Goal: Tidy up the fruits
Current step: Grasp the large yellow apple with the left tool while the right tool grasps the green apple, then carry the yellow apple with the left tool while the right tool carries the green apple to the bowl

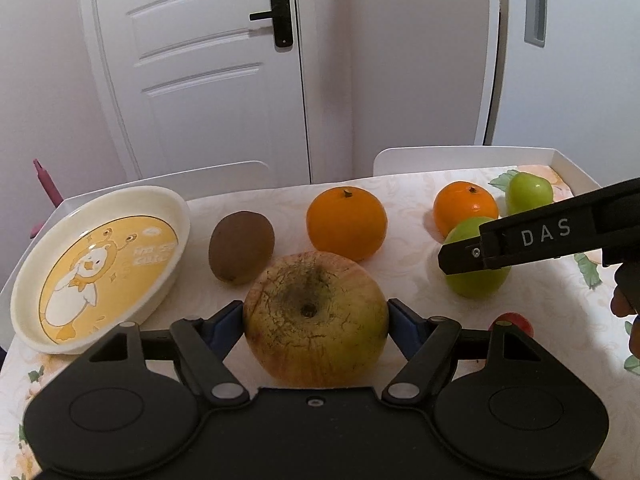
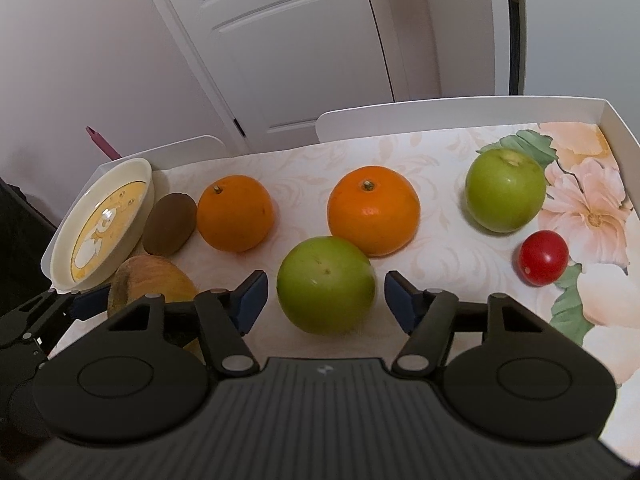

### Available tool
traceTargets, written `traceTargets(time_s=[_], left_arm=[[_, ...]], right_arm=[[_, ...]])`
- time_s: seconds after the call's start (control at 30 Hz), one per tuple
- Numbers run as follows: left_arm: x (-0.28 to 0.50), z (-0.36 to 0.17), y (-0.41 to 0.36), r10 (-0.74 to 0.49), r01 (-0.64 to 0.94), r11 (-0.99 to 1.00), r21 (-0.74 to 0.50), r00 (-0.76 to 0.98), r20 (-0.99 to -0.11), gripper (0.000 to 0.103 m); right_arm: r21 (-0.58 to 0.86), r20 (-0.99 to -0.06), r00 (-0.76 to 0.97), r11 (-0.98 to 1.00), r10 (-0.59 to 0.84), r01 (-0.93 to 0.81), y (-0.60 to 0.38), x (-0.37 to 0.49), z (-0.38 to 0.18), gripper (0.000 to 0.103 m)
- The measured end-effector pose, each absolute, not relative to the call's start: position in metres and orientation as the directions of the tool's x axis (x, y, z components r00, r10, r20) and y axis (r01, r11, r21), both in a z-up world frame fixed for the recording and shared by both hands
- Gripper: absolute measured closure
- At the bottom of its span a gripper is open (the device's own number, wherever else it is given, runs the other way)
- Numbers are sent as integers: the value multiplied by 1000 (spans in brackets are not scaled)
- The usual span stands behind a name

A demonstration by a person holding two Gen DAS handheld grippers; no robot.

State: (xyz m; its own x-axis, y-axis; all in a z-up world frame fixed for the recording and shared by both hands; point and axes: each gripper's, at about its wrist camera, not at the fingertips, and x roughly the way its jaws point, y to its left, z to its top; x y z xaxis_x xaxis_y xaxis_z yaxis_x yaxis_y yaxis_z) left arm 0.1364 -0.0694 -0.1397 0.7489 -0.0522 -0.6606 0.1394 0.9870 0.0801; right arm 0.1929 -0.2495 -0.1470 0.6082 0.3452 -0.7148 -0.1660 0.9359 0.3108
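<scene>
My left gripper (image 1: 316, 316) is shut on a big yellow-brown apple (image 1: 316, 320), its blue pads pressing both sides; the apple also shows in the right wrist view (image 2: 148, 284). My right gripper (image 2: 324, 300) is open around a green apple (image 2: 326, 284), pads apart from it on both sides. That green apple (image 1: 476, 268) sits partly behind the right gripper in the left wrist view. Two oranges (image 2: 236, 212) (image 2: 374, 210), a kiwi (image 2: 170, 224), a second green apple (image 2: 505, 190) and a small red tomato (image 2: 544, 257) lie on the table. A cream duck-print dish (image 1: 100, 260) stands at the left, empty.
The floral tablecloth (image 2: 440, 152) lies inside a white raised rim (image 2: 460, 108). White chair backs stand behind the table's far edge. A white door (image 1: 208, 60) and wall are beyond. A pink object (image 1: 46, 184) stands off the table's left corner.
</scene>
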Motion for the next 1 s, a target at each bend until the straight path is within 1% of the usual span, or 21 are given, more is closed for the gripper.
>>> traceTargets(time_s=[0.1,0.23,0.5,0.8,1.0], left_arm=[[136,-139,-67,-46,135,987,85,751,-659,24],[131,-135,-62,-36,117,990,82,760,-649,24],[115,-117,-53,-4,67,995,78,783,-622,24],[89,-76,-28,73,-54,997,50,813,-578,24],[83,-48,6,125,-120,992,46,828,-547,24]], right_arm=[[288,-720,606,940,338,-181,-246,193,-147,34],[256,-720,610,944,329,-208,-242,190,-143,34],[264,-696,618,931,366,-253,-233,178,-120,34],[246,-659,627,906,416,-344,-210,166,-77,34],[244,-638,629,891,445,-382,-181,168,-52,34]])
